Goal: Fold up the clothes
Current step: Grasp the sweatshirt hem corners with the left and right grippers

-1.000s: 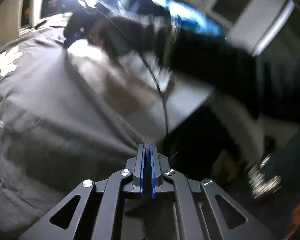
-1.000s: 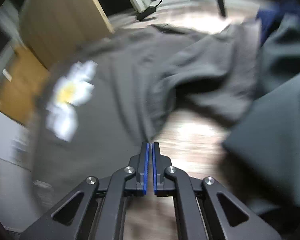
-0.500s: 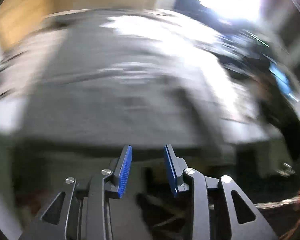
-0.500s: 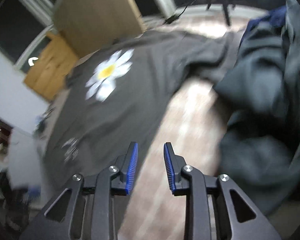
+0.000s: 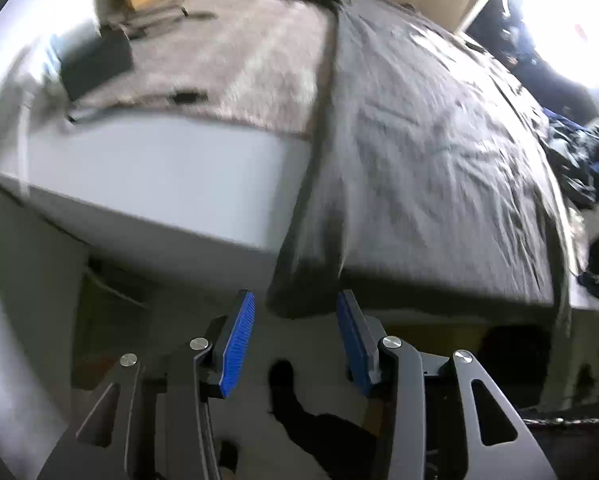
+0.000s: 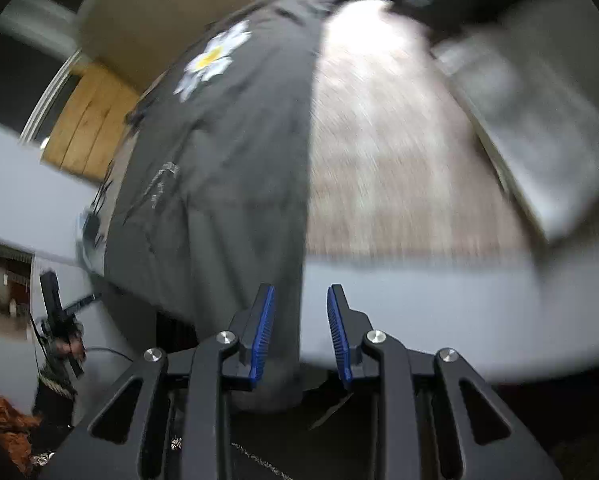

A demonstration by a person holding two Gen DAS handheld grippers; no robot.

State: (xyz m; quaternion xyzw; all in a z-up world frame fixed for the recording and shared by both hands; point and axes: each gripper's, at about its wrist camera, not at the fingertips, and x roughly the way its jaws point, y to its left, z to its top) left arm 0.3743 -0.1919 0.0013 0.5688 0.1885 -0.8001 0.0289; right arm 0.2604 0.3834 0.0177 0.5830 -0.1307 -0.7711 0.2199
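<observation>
- Lying flat on table (image 5: 203, 176): grey daisy-print shirt (image 5: 427, 128), hem overhanging the near edge.
- Left gripper (image 5: 295, 332): jaws wide apart, empty, just below the hanging corner.
- Right gripper (image 6: 299, 328): jaws parted, shirt's opposite corner hanging between, not pinched.
- Clothes pile (image 5: 587, 168): beside shirt.
</observation>
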